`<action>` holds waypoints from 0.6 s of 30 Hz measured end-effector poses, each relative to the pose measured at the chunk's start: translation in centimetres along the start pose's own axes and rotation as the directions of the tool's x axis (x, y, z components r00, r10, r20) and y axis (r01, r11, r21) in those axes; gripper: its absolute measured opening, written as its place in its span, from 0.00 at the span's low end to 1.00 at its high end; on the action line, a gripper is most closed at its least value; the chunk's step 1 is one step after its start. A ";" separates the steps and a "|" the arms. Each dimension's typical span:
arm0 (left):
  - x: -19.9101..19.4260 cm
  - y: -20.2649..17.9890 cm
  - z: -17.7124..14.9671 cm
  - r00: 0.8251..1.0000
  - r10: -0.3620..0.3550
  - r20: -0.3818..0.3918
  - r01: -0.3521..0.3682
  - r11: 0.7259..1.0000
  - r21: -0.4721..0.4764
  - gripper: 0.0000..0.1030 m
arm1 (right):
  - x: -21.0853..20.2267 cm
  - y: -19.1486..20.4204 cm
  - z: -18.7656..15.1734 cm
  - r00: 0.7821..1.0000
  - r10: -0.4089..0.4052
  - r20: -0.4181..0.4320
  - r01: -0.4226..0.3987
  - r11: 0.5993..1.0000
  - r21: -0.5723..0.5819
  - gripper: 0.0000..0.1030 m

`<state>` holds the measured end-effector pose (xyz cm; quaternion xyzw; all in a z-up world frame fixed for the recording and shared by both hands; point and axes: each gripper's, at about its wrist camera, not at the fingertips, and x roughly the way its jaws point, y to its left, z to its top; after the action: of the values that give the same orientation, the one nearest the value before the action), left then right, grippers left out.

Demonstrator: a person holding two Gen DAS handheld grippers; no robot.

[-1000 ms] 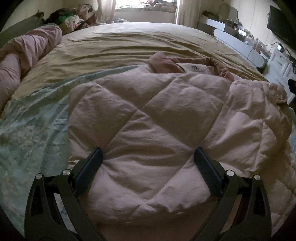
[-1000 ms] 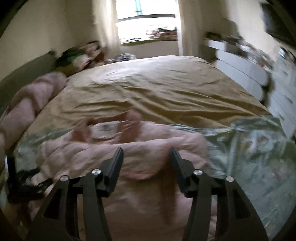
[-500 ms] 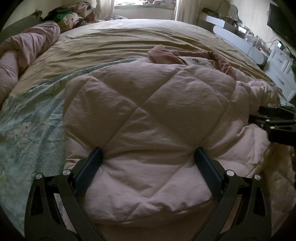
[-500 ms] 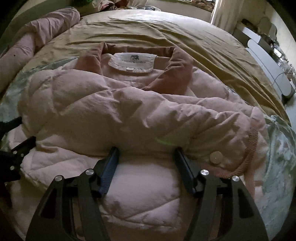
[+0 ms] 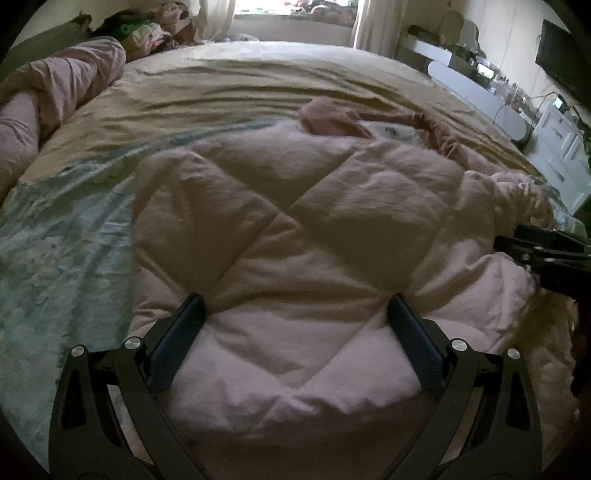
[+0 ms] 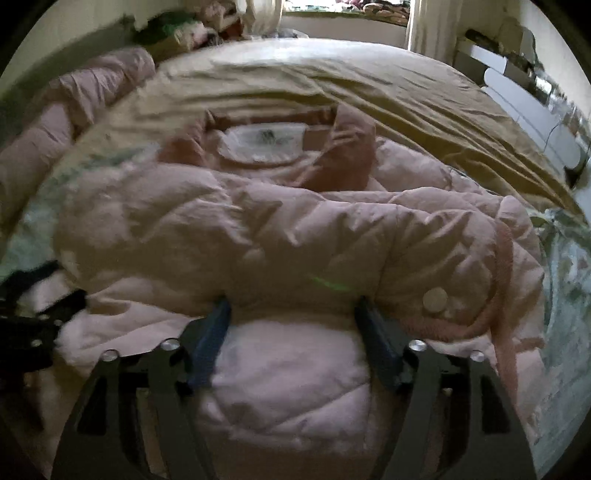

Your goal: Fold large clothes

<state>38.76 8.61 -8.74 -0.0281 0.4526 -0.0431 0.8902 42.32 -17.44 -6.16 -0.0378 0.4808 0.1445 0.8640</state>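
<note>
A pale pink quilted puffer jacket (image 5: 295,236) lies on the bed, collar and white label (image 6: 264,142) at the far side. A sleeve (image 6: 332,243) lies folded across its body, with a snap button (image 6: 435,300) near the cuff. My left gripper (image 5: 295,314) is open, its fingers pressed on the jacket's near left part, padding bulging between them. My right gripper (image 6: 291,317) is open, its fingers straddling the near hem under the sleeve. It also shows at the right edge of the left wrist view (image 5: 543,251).
The jacket rests on a pale green floral sheet (image 5: 62,236) over a tan bedspread (image 5: 258,85). A rolled pink duvet (image 5: 48,99) lies along the left side. Piled clothes (image 5: 155,29) sit by the window. White furniture (image 5: 476,92) stands to the right.
The right gripper came down from above the bed onto the jacket's near hem and has settled there. The left gripper has stayed in place on the jacket, with its view tilting slightly.
</note>
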 end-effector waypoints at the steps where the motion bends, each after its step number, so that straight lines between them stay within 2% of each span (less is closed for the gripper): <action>1: -0.5 0.0 0.0 1.000 0.006 0.003 -0.006 1.000 0.002 0.91 | -1.1 -0.5 -0.2 0.999 0.029 0.017 -0.030 0.999 0.024 0.81; 6: -2.6 -0.1 -0.1 1.000 0.023 0.008 -0.023 1.000 -0.003 0.91 | -5.2 -2.3 -1.3 0.993 0.080 0.087 -0.088 0.991 0.103 0.83; 12: -5.0 0.6 -0.1 0.998 0.051 0.026 -0.050 0.999 -0.017 0.91 | -8.3 -2.6 -1.9 0.989 0.079 0.127 -0.094 0.990 0.110 0.83; 18: -8.2 1.0 -0.6 0.998 0.033 0.060 -0.030 0.999 -0.046 0.91 | -11.6 -2.6 -2.6 0.980 0.094 0.177 -0.115 0.986 0.116 0.83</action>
<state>33.49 10.45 -2.58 -0.0421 0.4264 -0.0181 0.9034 35.23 -22.96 2.03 0.0547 0.4143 0.1619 0.8939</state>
